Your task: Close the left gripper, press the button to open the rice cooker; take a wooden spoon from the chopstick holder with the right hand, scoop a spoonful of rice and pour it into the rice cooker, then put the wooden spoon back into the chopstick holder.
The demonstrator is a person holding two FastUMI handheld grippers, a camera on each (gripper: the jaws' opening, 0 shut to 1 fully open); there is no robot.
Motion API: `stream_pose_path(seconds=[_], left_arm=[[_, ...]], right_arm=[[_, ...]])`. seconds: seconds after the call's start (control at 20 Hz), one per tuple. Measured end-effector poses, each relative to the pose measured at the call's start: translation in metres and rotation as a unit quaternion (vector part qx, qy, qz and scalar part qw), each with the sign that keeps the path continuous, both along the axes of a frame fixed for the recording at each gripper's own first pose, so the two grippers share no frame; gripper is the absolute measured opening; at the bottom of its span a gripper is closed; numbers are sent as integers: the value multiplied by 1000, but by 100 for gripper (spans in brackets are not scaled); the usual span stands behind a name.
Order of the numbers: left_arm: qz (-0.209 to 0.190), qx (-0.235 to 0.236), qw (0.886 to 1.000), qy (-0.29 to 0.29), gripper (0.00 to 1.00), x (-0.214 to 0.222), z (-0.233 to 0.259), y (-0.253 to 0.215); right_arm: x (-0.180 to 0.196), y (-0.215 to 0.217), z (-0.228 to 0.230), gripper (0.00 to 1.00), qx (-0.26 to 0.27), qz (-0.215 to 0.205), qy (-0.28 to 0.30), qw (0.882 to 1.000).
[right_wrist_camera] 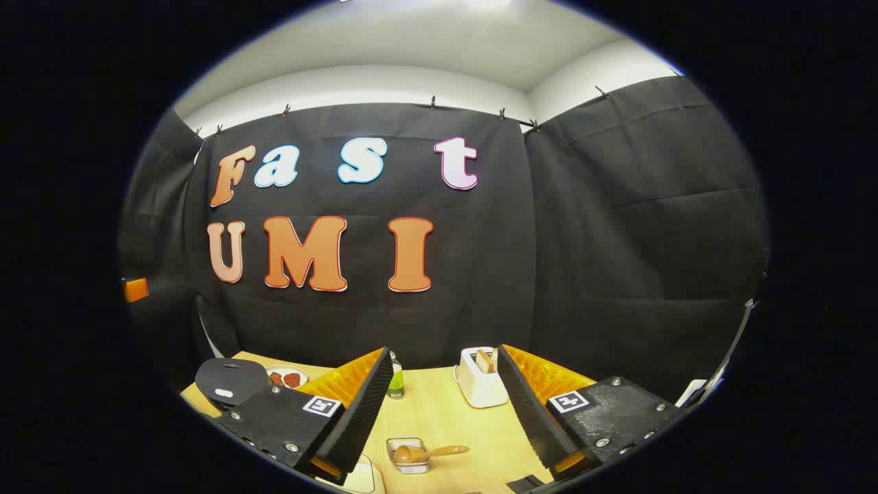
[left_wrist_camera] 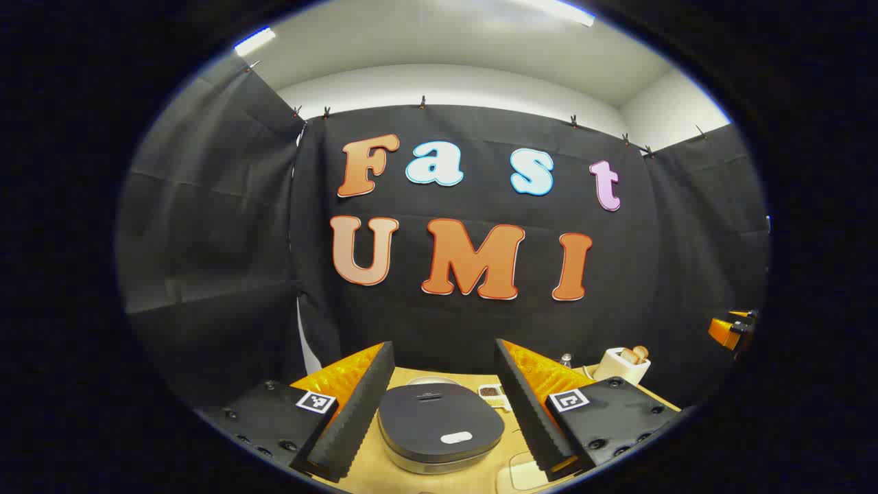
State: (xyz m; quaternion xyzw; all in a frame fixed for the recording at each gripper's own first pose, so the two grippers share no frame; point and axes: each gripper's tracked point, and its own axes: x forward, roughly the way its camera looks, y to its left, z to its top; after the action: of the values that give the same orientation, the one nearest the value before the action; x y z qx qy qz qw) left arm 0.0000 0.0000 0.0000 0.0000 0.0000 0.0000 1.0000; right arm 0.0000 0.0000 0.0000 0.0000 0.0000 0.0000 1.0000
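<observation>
**Both grippers open above the table, rice cooker lid down**

Left gripper view. We record the left gripper (left_wrist_camera: 444, 405) with its two fingers spread wide, grasping nothing, raised above a light wooden table (left_wrist_camera: 370, 466). Between the fingers we see the rice cooker (left_wrist_camera: 440, 427): a dark, rounded lid lying flat and closed on a paler body, with a small pale oval button (left_wrist_camera: 455, 437) on the near part of the lid. Just behind the cooker we note the rim of a pale dish (left_wrist_camera: 432, 379), and to its right a small tray of dark grains (left_wrist_camera: 490, 392). Farther right, past the right finger, stands a white holder (left_wrist_camera: 621, 366) with rounded wooden tops sticking out of it; beside it we note a small metal-topped item (left_wrist_camera: 566, 358), too small to identify. At the far right edge an orange part of the other gripper (left_wrist_camera: 730, 331) hangs in the air.

Right gripper view. We record the right gripper (right_wrist_camera: 446, 405) likewise released, fingers well apart and empty. Below and between them, near the table's front, sits a small clear dish (right_wrist_camera: 409, 455) with a wooden spoon (right_wrist_camera: 429, 452) resting in it, bowl to the left, handle reaching right over the rim. Behind, we list a green bottle (right_wrist_camera: 396, 384) just beside the left finger and a white toaster (right_wrist_camera: 478, 377) holding bread. At far left we see the closed rice cooker (right_wrist_camera: 230, 381), and just beside it a plate (right_wrist_camera: 288, 377) with reddish pieces.
</observation>
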Motion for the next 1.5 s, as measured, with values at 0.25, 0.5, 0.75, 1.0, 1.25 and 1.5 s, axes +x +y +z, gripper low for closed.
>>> stream_pose_path(seconds=[0.25, 0.5, 0.75, 1.0, 1.25, 1.5], left_arm=[[1, 1, 1000, -14, 97, 2, 3, 10], [4, -2, 1000, 2, 100, 3, 0, -5], [21, -6, 1000, -11, 94, 1, 14, -19], [40, 9, 999, -9, 94, -5, 12, -29], [31, 33, 999, -14, 78, -6, 14, -44], [26, 10, 1000, -10, 49, -5, 17, -44]], right_arm=[[-6, 8, 3, 95, 5, 3, 3, 1000], [1, -6, 7, 95, 9, 4, 4, 1000], [17, -18, 12, 95, 19, 20, 11, 1000], [20, -23, 8, 95, 7, 36, 11, 999], [21, -23, 6, 95, -1, 48, 11, 999], [21, -16, 5, 95, -16, 59, 13, 998]])
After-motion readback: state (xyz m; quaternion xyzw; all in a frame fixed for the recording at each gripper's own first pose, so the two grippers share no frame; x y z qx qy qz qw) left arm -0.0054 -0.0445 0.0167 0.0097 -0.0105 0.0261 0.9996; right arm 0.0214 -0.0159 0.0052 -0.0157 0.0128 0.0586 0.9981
